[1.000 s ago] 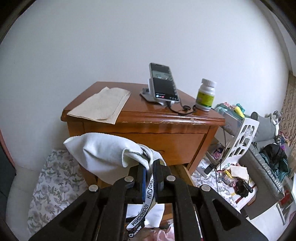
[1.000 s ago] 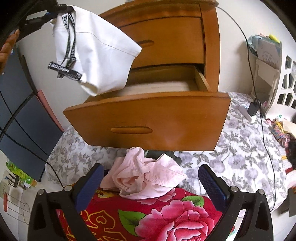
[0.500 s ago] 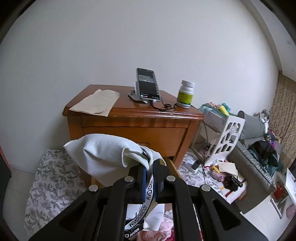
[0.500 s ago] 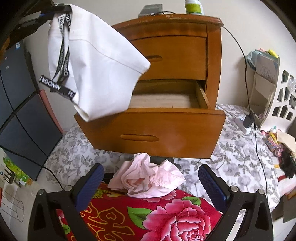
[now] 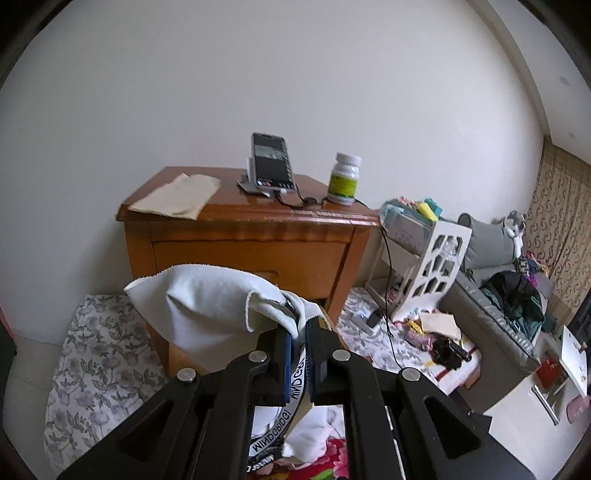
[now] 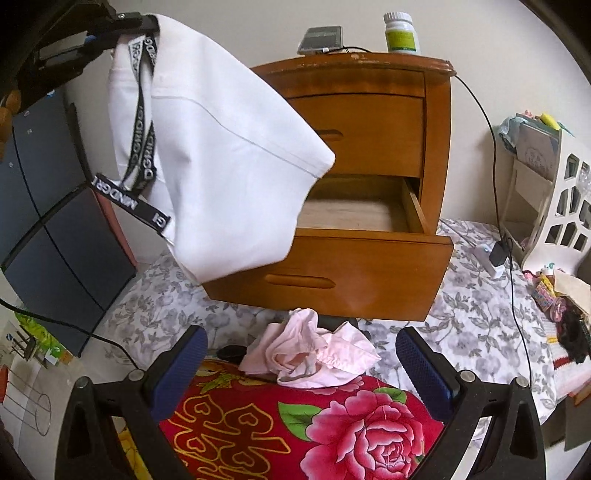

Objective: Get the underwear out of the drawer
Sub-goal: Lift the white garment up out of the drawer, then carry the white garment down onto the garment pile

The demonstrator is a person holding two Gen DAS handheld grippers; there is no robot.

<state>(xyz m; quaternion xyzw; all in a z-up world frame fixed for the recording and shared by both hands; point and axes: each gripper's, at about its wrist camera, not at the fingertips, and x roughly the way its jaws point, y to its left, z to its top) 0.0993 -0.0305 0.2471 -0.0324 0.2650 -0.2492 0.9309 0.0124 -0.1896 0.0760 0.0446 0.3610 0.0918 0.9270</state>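
Left wrist view: the left hand-held gripper is clenched on the white underwear, its blue pads pinching the cloth and the black lettered waistband that runs down between them. The garment bunches up and to the left of the fingertips, in front of the wooden nightstand. On the nightstand's top lie a folded beige cloth at the left, a phone on a stand in the middle and a pill bottle at the right. A white openwork rack stands to the right of the nightstand.

Right wrist view: the right hand-held gripper is released, its blue pads spread wide with nothing between them. The white underwear hangs from the left hand-held gripper at the upper left, clear of the open lower drawer of the nightstand and partly covering its left side. The drawer's visible floor is bare wood. Below the drawer front, a crumpled pink garment lies on a red flowered cloth, just ahead of the open pads.
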